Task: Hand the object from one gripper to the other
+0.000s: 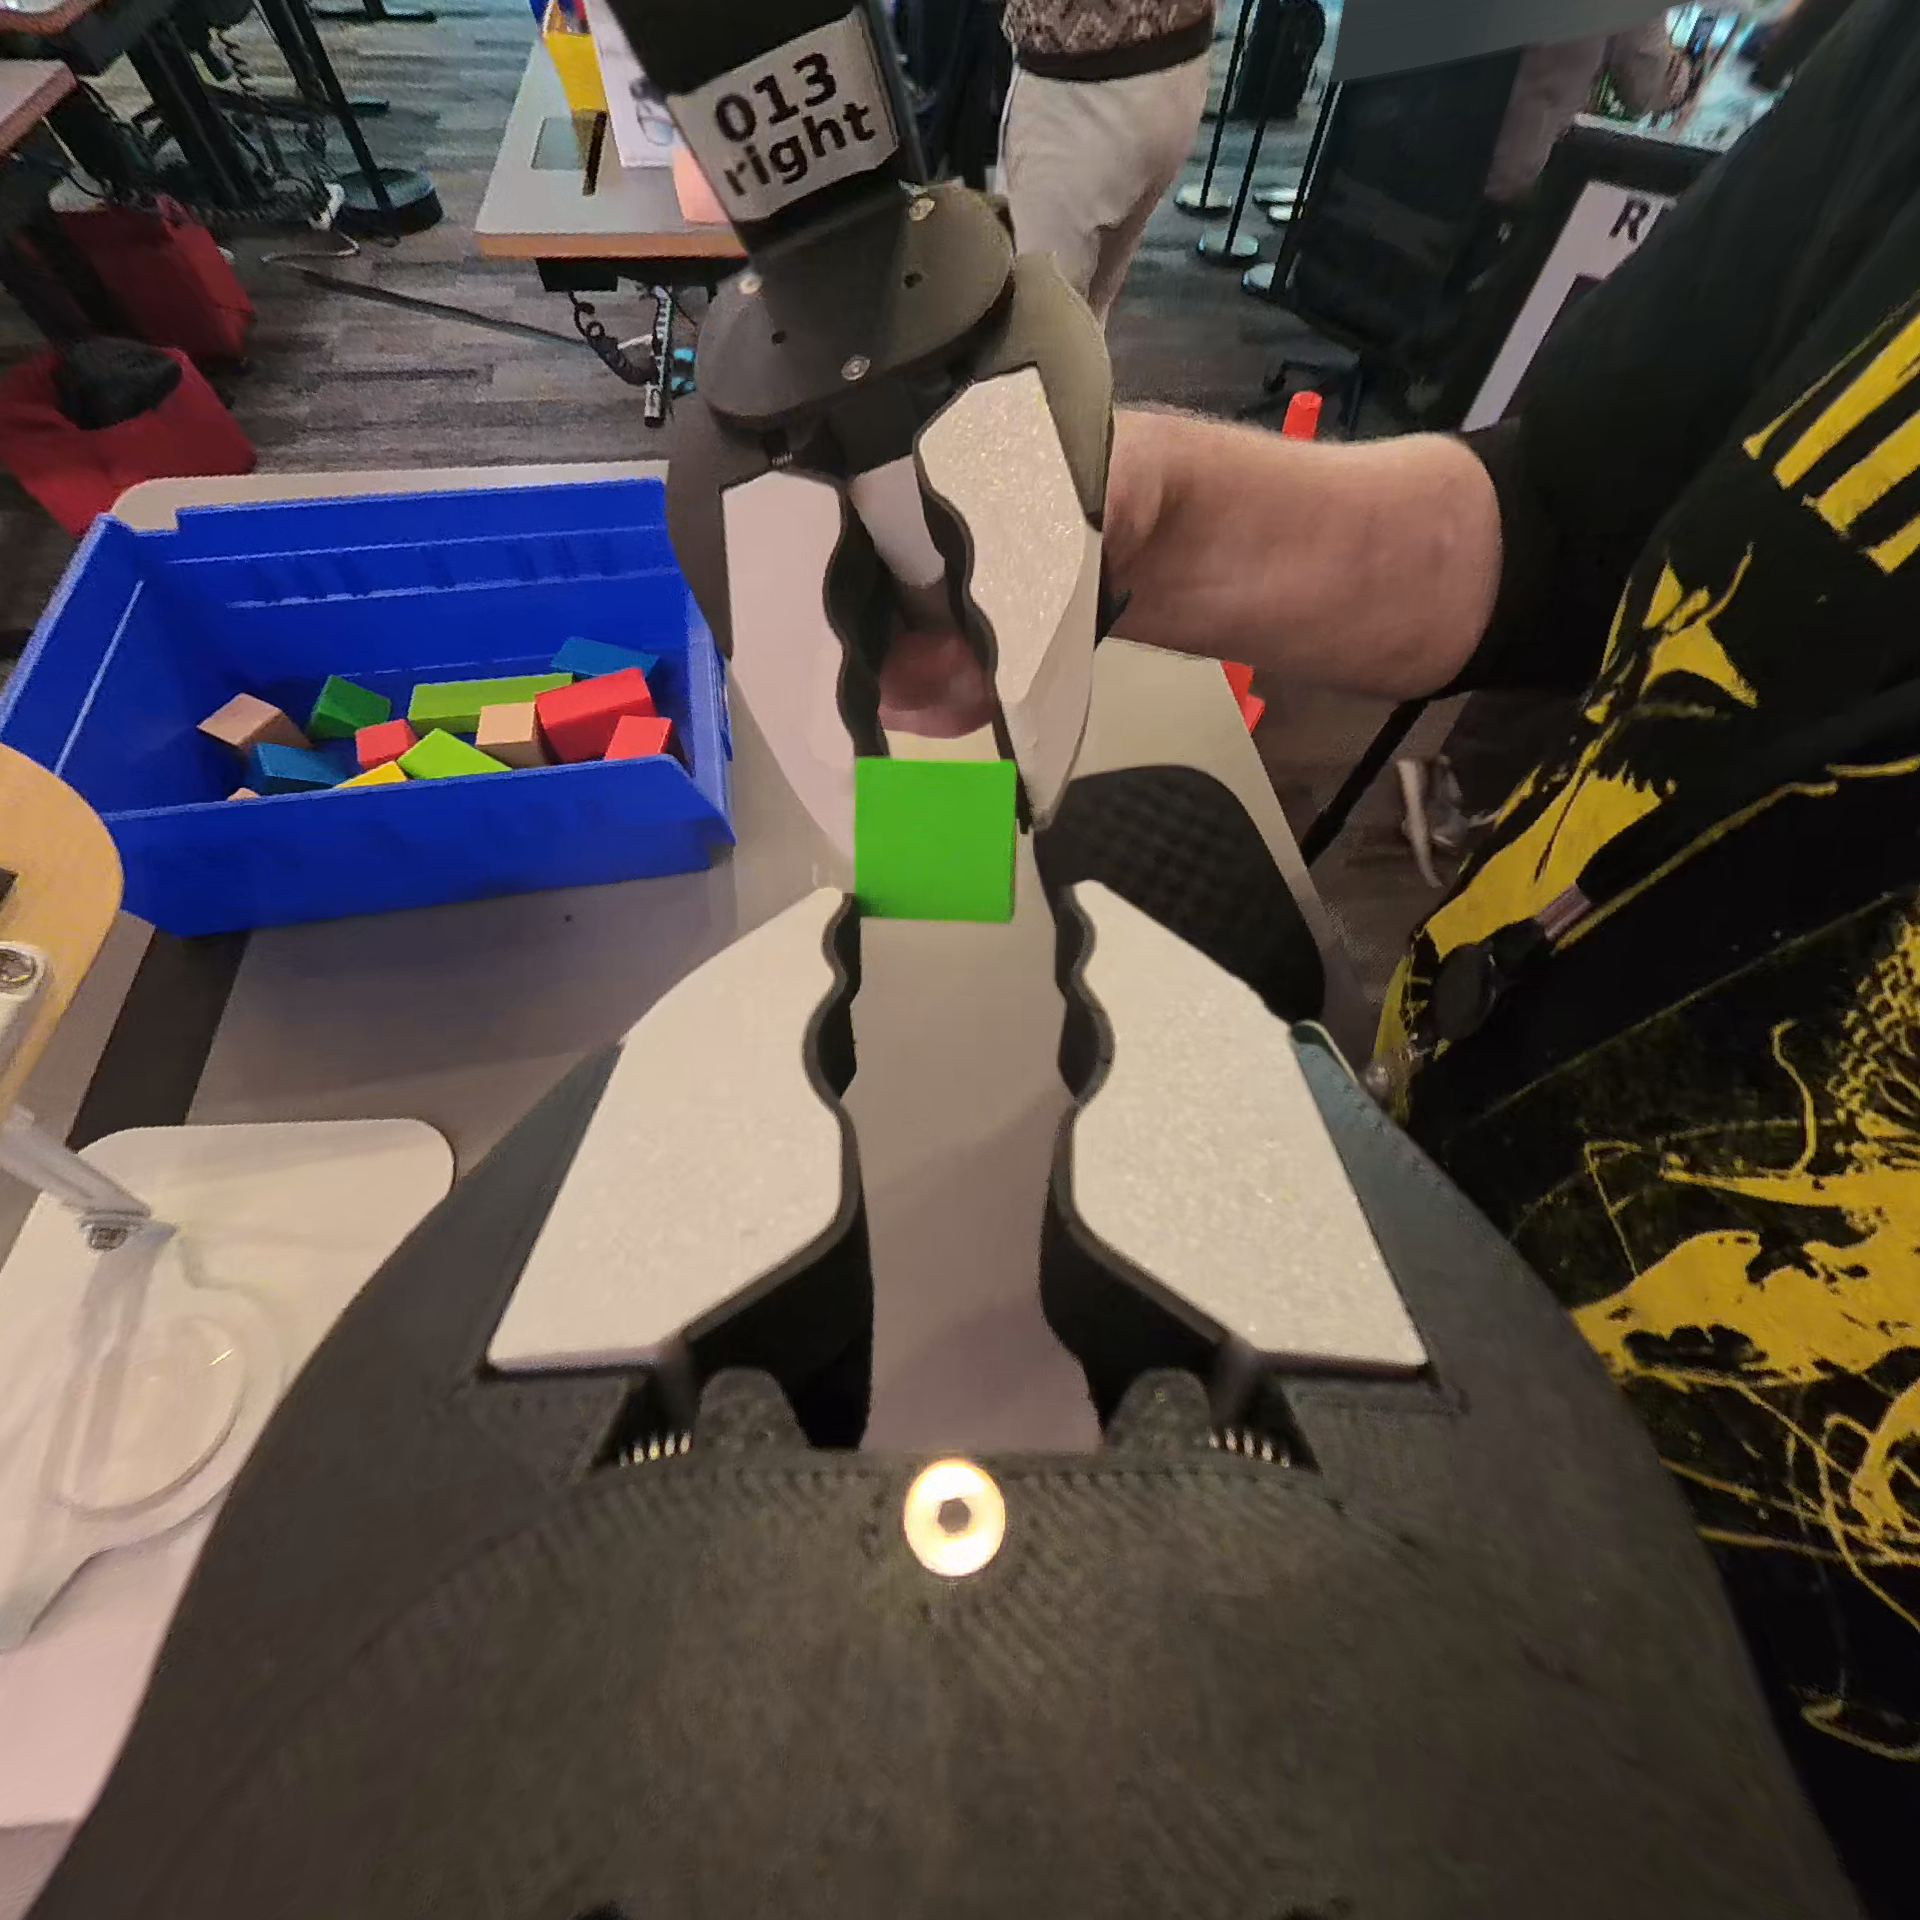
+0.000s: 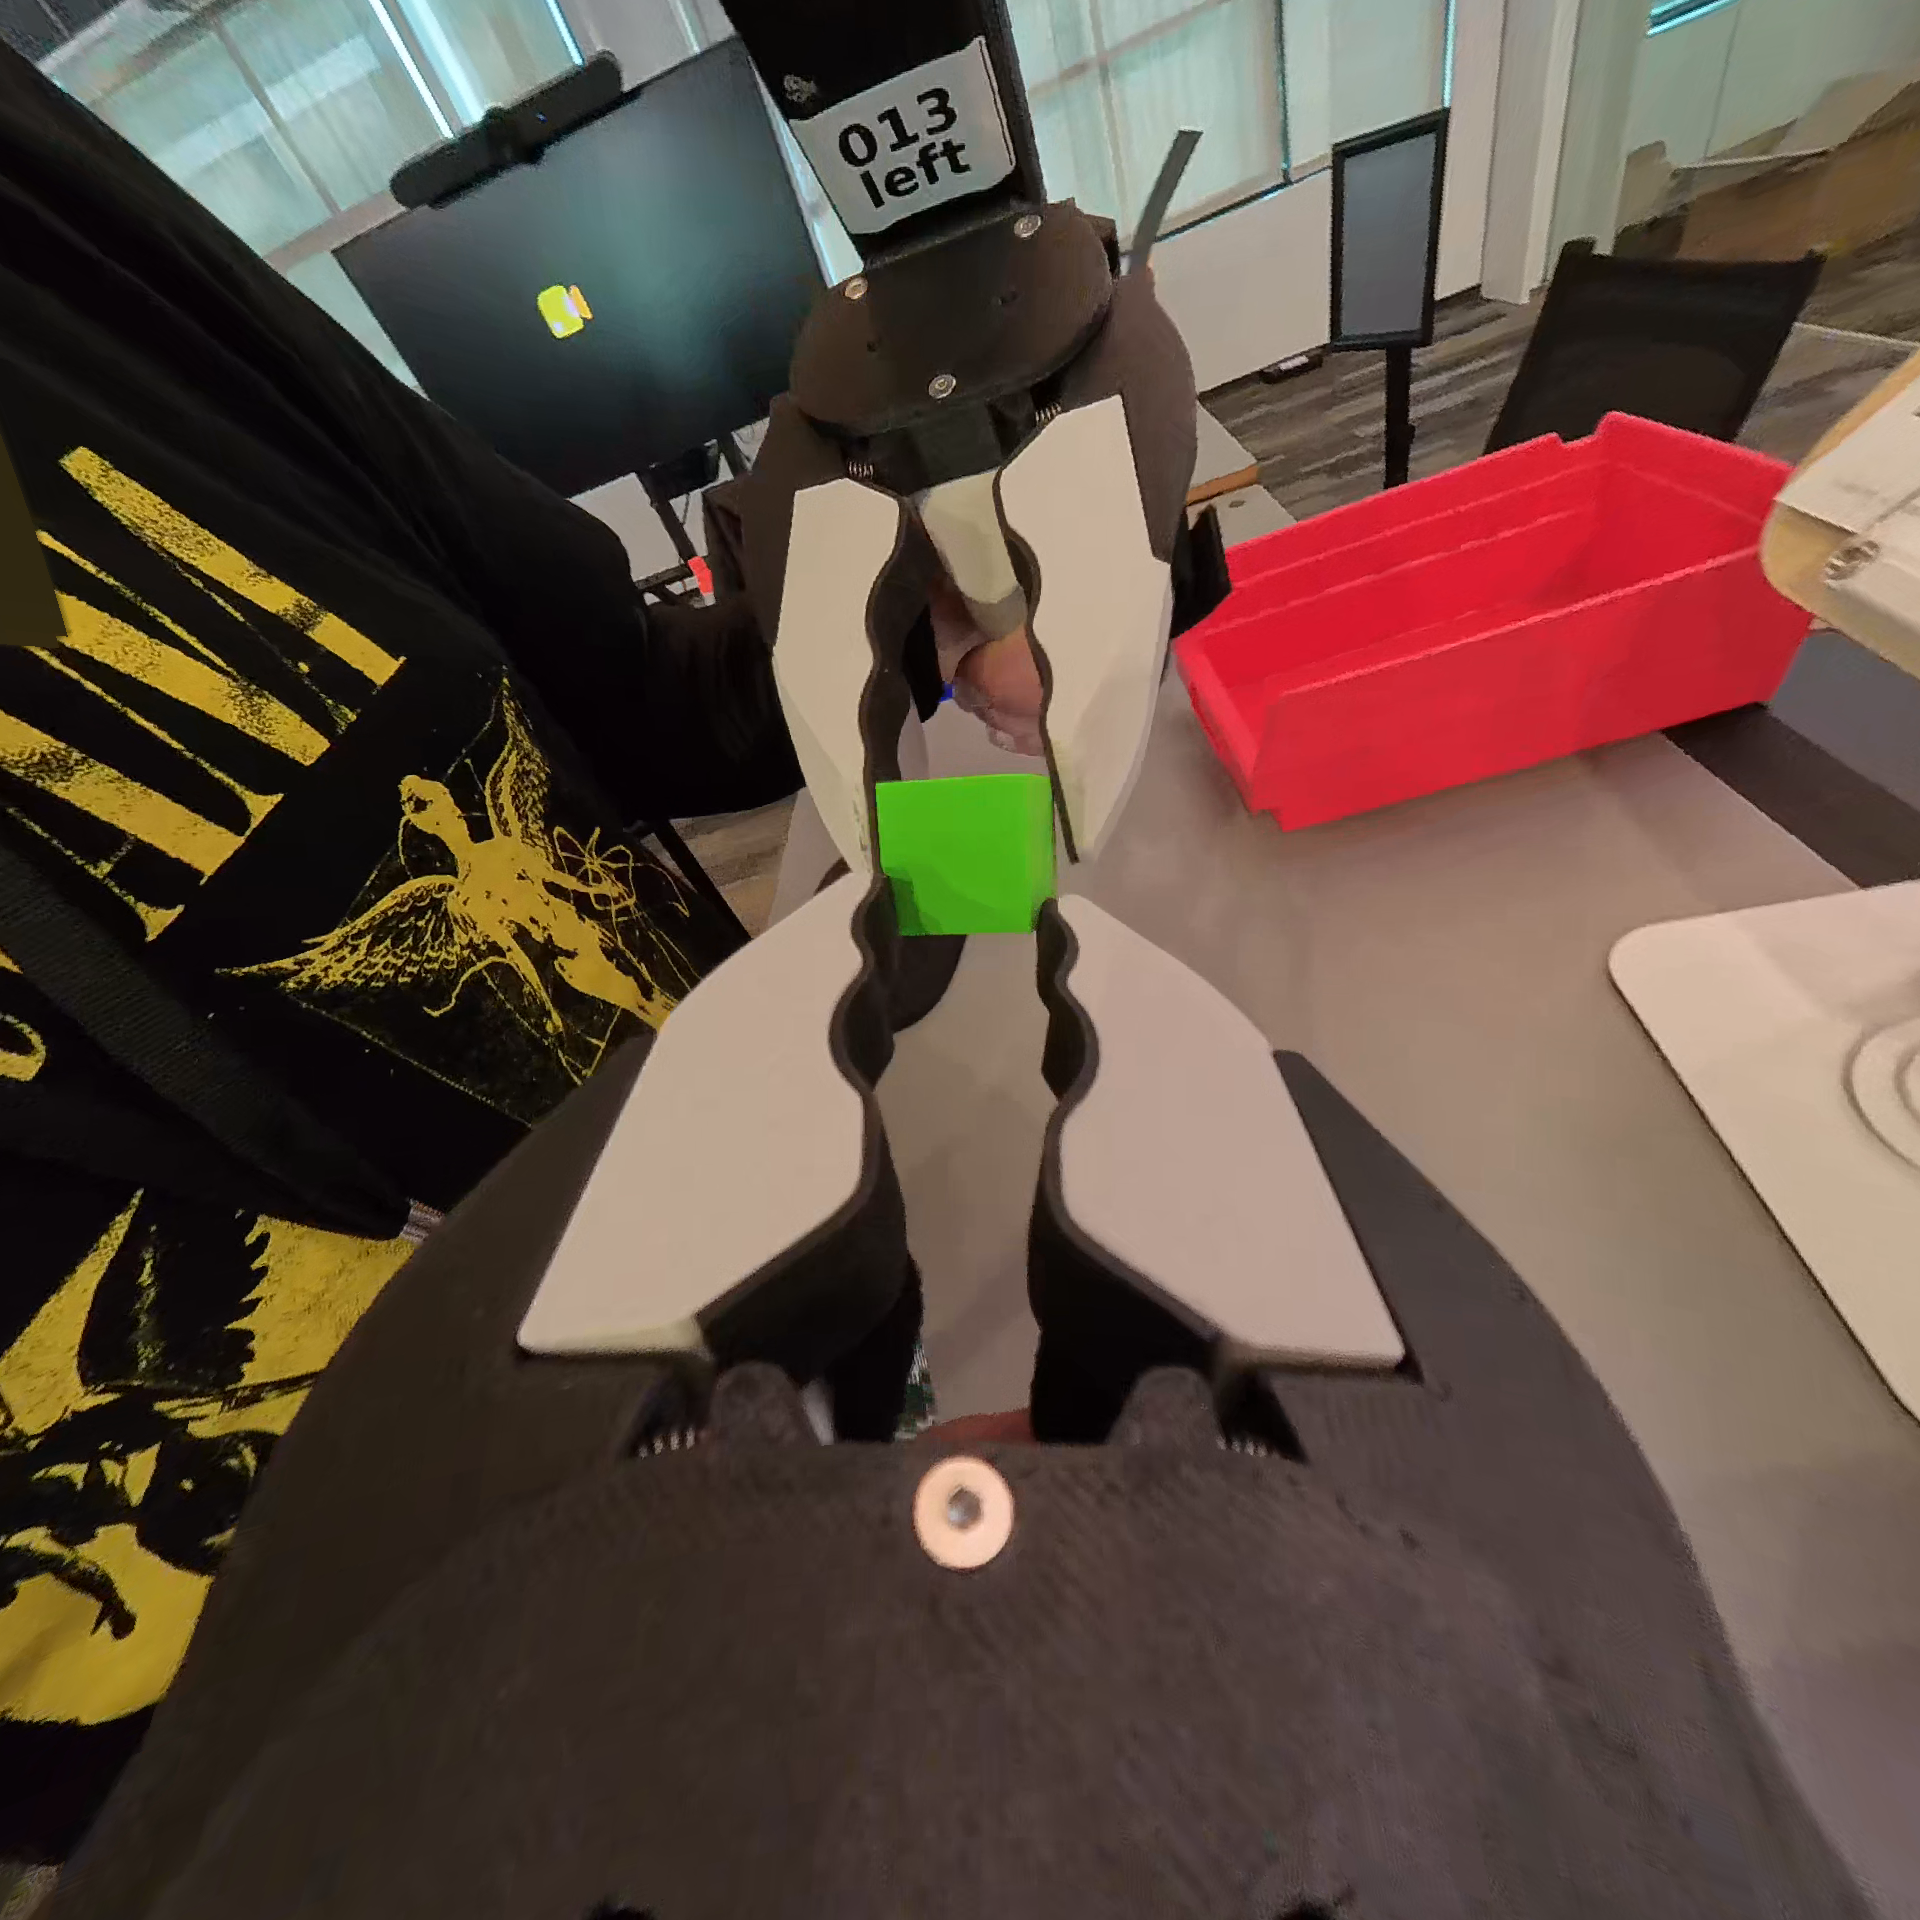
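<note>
A bright green cube (image 1: 935,840) hangs in the air above the grey table (image 1: 468,997), between the two grippers, which meet tip to tip. My right gripper (image 2: 956,914) is shut on the green cube (image 2: 966,857), with both pads pressed on its sides. In the left wrist view the right gripper (image 1: 940,790) comes in from above and clamps the cube. My left gripper (image 1: 961,904) is open: one fingertip (image 1: 836,920) is at the cube's lower corner, and the other stands clear of it. In the right wrist view the left gripper (image 2: 964,857) reaches in from above.
A blue bin (image 1: 416,852) with several coloured blocks stands on the table at the left. A red bin (image 2: 1507,707) stands at the right. A white pad (image 2: 1766,1039) lies near the table edge. A person in a black and yellow shirt (image 1: 1662,1039) stands close by. Both grippers' tips are close together, under 4 cm apart.
</note>
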`<state>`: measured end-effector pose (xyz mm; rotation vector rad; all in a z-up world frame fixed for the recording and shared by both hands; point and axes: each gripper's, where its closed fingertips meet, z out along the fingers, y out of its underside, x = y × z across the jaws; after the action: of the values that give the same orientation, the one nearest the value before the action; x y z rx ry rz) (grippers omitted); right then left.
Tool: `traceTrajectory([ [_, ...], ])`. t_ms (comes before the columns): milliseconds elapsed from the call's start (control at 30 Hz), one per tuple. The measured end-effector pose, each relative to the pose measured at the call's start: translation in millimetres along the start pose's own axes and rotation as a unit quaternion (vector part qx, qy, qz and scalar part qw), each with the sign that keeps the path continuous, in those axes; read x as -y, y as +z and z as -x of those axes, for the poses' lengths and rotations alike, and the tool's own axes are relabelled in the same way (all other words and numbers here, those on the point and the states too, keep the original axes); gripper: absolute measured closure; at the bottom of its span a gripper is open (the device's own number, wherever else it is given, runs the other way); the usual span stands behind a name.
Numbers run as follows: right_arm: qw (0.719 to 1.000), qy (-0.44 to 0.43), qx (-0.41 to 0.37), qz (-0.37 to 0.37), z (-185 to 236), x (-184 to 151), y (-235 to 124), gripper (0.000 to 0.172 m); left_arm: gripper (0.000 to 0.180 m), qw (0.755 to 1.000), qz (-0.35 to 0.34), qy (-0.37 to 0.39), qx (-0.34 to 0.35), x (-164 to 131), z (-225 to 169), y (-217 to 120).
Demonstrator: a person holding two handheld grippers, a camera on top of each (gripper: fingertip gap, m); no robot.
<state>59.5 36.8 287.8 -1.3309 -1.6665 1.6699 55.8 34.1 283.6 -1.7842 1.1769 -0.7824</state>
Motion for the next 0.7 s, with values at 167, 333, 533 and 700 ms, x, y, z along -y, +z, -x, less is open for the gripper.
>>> traceTrajectory([
  [167,0.99,0.013,-0.137,0.015,-57.3,1.1,-76.5,0.148,0.14,0.999,-0.006,-0.038,0.039,-7.1,25.4,-6.9],
  [333,0.935,0.107,-0.317,0.118,-181.0,-49.0,-176.4,0.148,0.145,0.996,0.01,-0.072,0.057,-29.2,32.2,-8.2],
  [533,0.89,0.18,-0.334,0.255,-273.0,-122.9,-182.0,0.147,0.139,0.988,0.036,-0.122,0.084,-58.6,43.4,-2.9],
  [700,0.858,0.209,-0.325,0.339,-303.0,-164.2,-168.2,0.147,0.129,0.98,0.058,-0.165,0.097,-89.1,47.7,-0.6],
])
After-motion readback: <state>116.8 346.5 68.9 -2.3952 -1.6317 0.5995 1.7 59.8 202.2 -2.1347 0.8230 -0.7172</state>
